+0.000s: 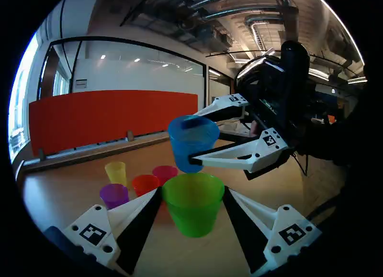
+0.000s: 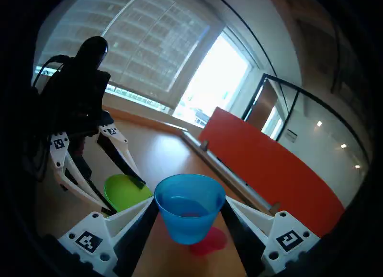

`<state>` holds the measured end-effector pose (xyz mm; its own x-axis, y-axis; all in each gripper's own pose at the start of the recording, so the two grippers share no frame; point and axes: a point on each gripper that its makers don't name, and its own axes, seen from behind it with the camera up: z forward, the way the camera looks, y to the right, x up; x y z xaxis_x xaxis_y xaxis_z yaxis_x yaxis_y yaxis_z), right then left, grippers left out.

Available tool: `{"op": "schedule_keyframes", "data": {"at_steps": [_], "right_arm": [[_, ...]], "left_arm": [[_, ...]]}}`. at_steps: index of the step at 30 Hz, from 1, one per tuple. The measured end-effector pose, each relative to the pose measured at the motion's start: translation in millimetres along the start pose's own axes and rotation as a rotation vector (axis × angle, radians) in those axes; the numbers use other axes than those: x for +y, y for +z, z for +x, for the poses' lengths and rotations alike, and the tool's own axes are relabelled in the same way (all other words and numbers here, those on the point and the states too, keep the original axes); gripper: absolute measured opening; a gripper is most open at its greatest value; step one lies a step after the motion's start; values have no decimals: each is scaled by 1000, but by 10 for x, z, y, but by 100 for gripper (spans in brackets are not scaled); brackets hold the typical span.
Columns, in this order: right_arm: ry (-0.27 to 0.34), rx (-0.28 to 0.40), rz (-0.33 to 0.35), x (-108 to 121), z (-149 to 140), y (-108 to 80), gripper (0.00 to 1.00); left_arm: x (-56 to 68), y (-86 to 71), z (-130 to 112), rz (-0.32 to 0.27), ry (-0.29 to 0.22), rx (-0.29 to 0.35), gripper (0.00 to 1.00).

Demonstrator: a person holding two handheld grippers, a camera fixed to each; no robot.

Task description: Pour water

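sitting between fingers (image 2: 115, 224), blue cup (image 2: 189, 210), seemingly gripped

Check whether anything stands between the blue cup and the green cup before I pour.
Nothing visible does. The blue cup is held higher than the green cup, with open air between them.

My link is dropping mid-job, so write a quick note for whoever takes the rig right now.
Left tongs: shut on the green cup, which is upright.
Right tongs: shut on the blue cup, upright, held up just beyond the green one; water seems to be inside.
Done: both cups gripped.
To do: tip blue over green and pour; no pouring visible yet.
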<state>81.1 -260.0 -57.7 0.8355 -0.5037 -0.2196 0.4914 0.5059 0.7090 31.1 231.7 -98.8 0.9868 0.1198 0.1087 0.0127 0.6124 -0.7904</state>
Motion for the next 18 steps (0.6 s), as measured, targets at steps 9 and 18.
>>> {"op": "schedule_keyframes", "data": {"at_steps": [9,18], "right_arm": [[-78,-5,7,0,53,38,90],[-171,-3,9,15,88,82,90]], "left_arm": [[16,24,-11,-8,3,-5,90],[10,29,-9,-12,3,-6,90]]}}
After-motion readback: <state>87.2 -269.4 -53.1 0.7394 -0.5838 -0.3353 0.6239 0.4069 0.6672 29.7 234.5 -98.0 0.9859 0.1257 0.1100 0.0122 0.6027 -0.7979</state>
